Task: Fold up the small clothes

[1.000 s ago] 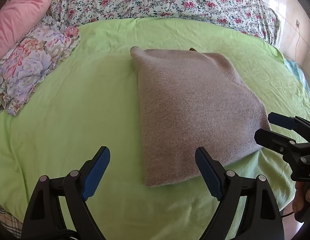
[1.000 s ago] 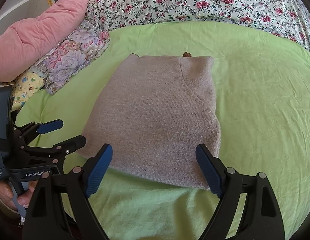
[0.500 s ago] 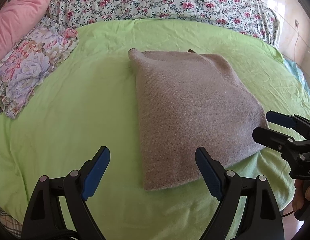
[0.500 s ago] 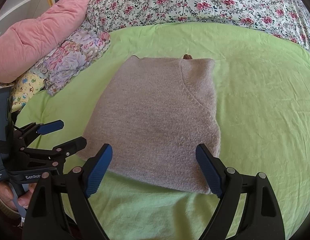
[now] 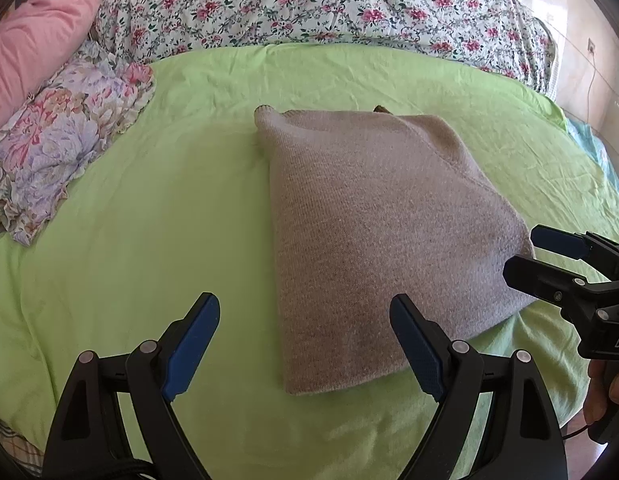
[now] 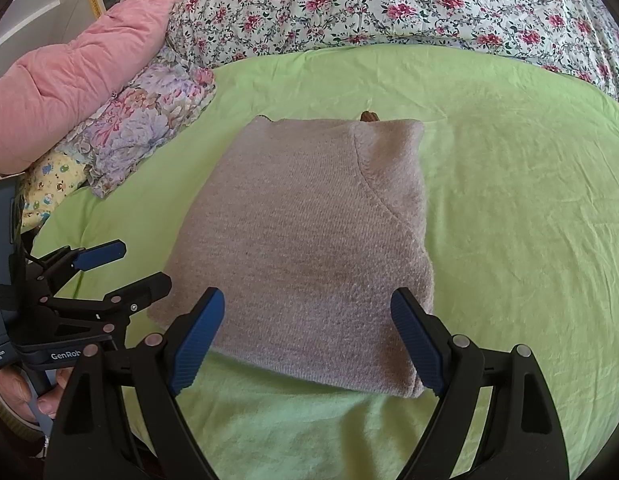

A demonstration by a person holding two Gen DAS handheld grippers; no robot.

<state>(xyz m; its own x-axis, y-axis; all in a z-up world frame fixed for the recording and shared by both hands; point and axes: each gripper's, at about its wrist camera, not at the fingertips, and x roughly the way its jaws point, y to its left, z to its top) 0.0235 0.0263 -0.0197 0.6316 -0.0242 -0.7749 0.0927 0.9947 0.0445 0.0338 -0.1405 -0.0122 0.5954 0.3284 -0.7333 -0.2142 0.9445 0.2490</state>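
Observation:
A folded grey-beige knitted garment (image 5: 381, 232) lies flat on the green bedsheet (image 5: 149, 240); it also shows in the right wrist view (image 6: 309, 240). My left gripper (image 5: 305, 344) is open and empty, just short of the garment's near left corner. My right gripper (image 6: 307, 336) is open and empty, its fingers straddling the garment's near edge from above. The right gripper shows at the right edge of the left wrist view (image 5: 549, 256), and the left gripper at the left of the right wrist view (image 6: 109, 272). A small brown bit sticks out behind the garment's far edge (image 6: 369, 116).
A floral quilt (image 5: 329, 4) lies along the far side of the bed. A pink duvet (image 6: 69, 80) and a purple-flowered pillow (image 6: 145, 128) lie at the far left. The bed's edge and a wall with a cable (image 5: 589, 80) are at the right.
Both grippers have eased back slightly toward me; the garment has not moved. Both stay open.

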